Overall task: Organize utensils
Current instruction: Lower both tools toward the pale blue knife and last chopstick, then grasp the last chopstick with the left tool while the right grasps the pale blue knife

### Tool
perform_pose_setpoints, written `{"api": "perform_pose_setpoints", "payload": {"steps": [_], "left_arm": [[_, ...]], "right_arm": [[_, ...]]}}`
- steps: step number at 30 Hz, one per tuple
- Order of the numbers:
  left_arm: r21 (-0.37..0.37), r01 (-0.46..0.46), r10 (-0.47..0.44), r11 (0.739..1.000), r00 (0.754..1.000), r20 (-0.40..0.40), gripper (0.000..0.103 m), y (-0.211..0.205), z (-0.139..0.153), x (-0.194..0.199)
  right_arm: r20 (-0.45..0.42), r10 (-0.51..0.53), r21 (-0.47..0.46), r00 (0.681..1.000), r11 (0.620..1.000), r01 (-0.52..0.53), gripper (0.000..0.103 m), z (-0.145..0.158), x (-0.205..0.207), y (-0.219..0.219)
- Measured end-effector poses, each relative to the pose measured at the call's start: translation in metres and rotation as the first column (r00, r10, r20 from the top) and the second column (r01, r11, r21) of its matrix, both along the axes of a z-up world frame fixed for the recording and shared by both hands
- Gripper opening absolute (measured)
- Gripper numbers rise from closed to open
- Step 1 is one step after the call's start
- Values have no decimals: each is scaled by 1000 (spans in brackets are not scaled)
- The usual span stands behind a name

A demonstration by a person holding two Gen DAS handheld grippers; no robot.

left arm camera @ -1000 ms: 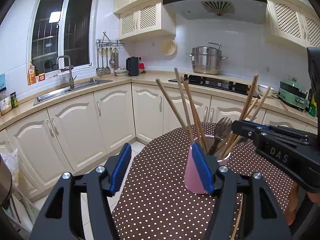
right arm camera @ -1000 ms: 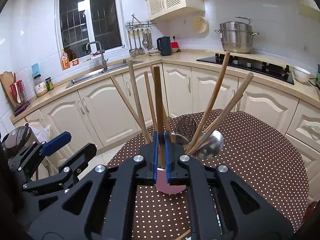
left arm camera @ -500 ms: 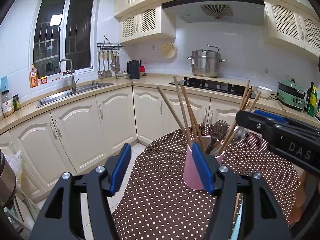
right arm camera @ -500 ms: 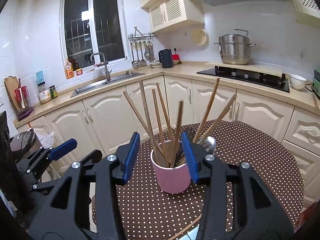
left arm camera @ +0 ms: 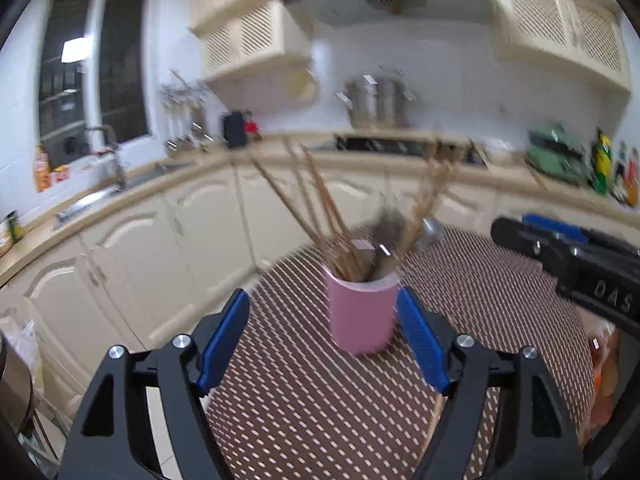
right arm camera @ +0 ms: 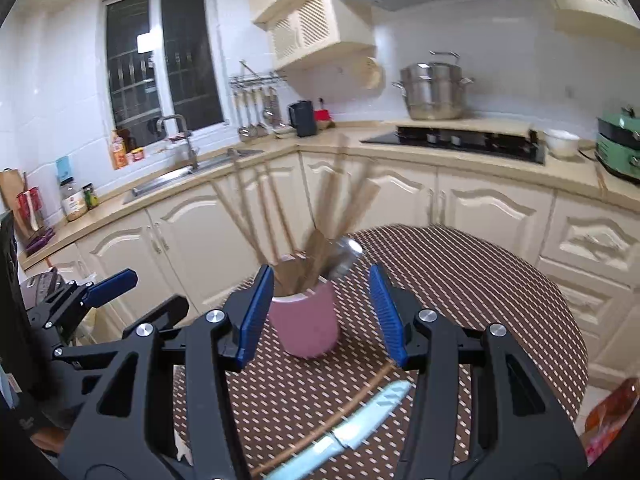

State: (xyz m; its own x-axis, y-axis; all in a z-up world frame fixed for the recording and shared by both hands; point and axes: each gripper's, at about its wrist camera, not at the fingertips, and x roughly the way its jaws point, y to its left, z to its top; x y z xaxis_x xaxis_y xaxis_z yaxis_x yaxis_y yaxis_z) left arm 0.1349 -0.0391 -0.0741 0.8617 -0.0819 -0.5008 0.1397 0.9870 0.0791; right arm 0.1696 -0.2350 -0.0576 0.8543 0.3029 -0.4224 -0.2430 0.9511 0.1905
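A pink cup [left arm camera: 362,316] [right arm camera: 306,326] stands upright on the dotted table, holding several wooden chopsticks [left arm camera: 320,216] [right arm camera: 256,216], a dark fork and a metal ladle [right arm camera: 346,256]. My left gripper [left arm camera: 322,340] is open and its jaws are opening; the cup stands just beyond its fingertips, close to the right finger [left arm camera: 420,344], with nothing between the pads. My right gripper [right arm camera: 320,316] is open too, jaws opening, and the cup lies ahead of it, untouched. A light blue knife [right arm camera: 352,432] and a loose chopstick [right arm camera: 332,416] lie on the cloth under the right gripper.
The round table [right arm camera: 480,280] wears a brown dotted cloth, and its edge drops to the floor on the left. Cream cabinets [right arm camera: 480,208], a sink [right arm camera: 180,172] and a hob with a steel pot [right arm camera: 434,92] run behind. An orange bag [right arm camera: 612,412] sits low right.
The right gripper was shut on a wooden utensil in the cup; it has let go, opened and drawn back. The left gripper has opened wider and backed away, so the cup looks farther off.
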Motion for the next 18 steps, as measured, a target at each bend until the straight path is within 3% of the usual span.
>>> {"api": "perform_pose_setpoints", "payload": {"steps": [4,7,13,18], "left_arm": [[27,98,-93,995,983,-160,75,-19,-28,15],[27,160,-145,987,944,-297,75,-35,-54,28],[-57,221,-224,974,881,-416,75,-52,-82,50],[-37,246,-236,968,862,-449,74,-70,-98,69]], "right_arm": [[-79,-56,8,995,998,57,51,-25,1,-22],[-146,-89,20,985,995,93,51,-46,2,-37],[-254,-115,30,960,991,127,54,-86,0,-55],[-318,-111,73,942,987,141,55,-113,-1,-66]]}}
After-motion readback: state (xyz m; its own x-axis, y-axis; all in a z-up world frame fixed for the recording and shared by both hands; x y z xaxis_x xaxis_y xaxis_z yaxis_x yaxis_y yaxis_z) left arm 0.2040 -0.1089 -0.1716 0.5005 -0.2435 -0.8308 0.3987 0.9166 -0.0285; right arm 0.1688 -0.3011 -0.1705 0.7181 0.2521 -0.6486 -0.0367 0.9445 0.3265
